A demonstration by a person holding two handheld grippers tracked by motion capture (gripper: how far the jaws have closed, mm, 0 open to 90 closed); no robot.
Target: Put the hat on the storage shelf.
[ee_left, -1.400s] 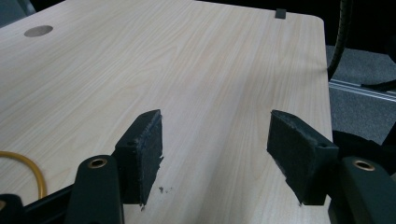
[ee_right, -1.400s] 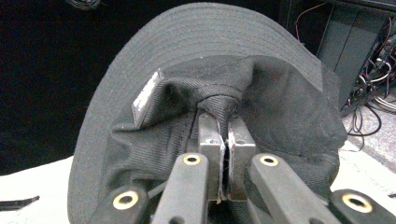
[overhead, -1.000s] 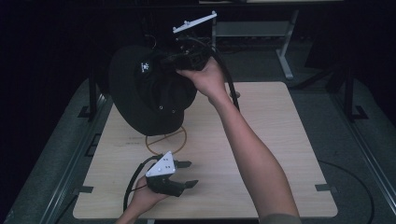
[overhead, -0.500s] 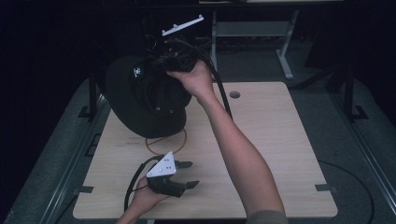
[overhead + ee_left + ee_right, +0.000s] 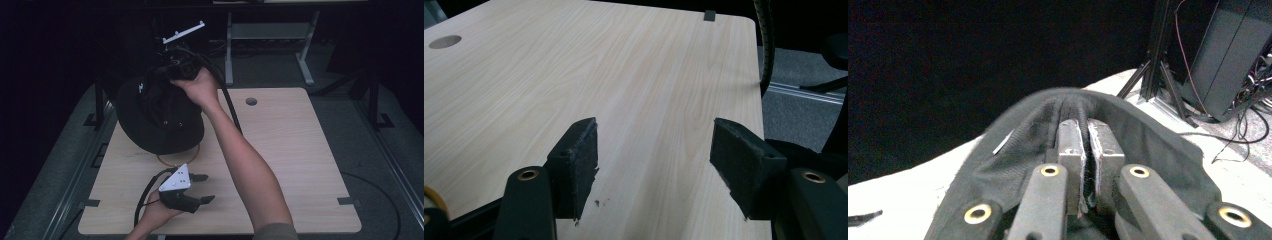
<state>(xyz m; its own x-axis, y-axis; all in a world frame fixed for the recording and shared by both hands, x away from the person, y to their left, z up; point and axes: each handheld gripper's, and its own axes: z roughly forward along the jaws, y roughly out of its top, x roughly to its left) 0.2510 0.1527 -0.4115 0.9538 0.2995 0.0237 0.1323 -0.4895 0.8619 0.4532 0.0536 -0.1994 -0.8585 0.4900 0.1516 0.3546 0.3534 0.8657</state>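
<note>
My right gripper has its 2 jaws clamped on a fold of the soft black fabric bucket hat, which hangs over the far left of the pale wooden table. It looks light, floppy and non-slippery; I judge the stitched brim the best hold. Nearer than the hat, my left gripper rests wide and empty.

Legible text: none. Black hat: one small white mark on the outside, at about 10 o'clock on the hat in the high view, too small and blurred to read as letters or a logo. A white tag inside the hat shows in the right gripper view; nothing readable on it.
</note>
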